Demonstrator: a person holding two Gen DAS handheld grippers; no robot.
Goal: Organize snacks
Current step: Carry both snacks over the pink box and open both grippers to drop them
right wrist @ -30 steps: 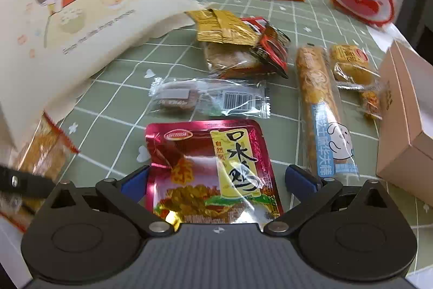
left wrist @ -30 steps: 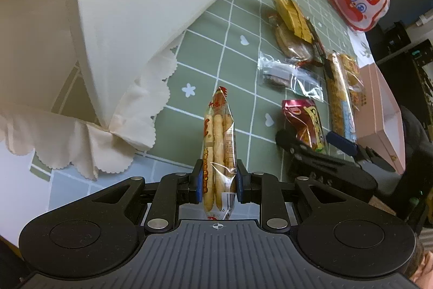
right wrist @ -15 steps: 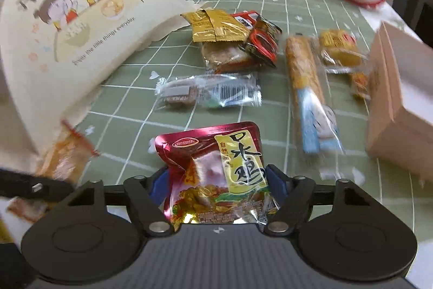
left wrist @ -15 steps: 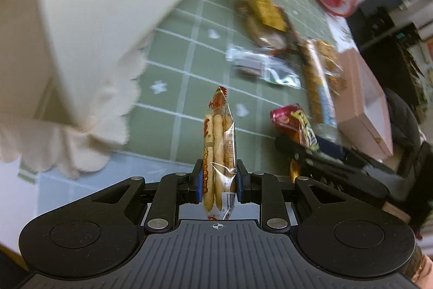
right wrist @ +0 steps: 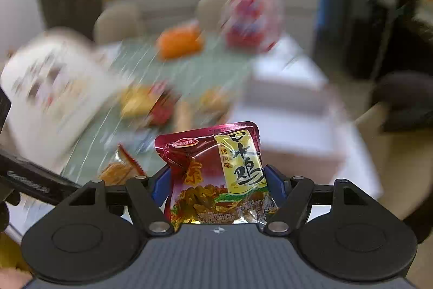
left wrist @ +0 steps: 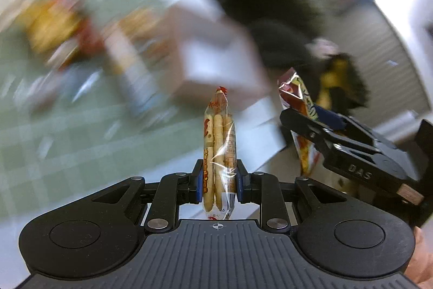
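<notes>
My left gripper (left wrist: 218,175) is shut on a clear packet of biscuit sticks (left wrist: 218,142), held upright above the table. My right gripper (right wrist: 216,180) is shut on a red and yellow foil snack pouch (right wrist: 216,172), lifted off the table. The right gripper and its pouch (left wrist: 300,110) also show at the right of the left wrist view. The left gripper's packet (right wrist: 121,169) shows at the lower left of the right wrist view. Both backgrounds are blurred by motion.
On the green checked tablecloth (right wrist: 205,64) lie several blurred snack packets (right wrist: 146,102). A pink open box (right wrist: 292,123) stands at the right, a cream printed bag (right wrist: 51,88) at the left. An orange box (right wrist: 180,41) and a red-white bunny pack (right wrist: 251,23) are at the back.
My right gripper has closed on the red pouch and lifted it off the table. Both grippers swing fast to the right, toward the pink box, with their snacks.
</notes>
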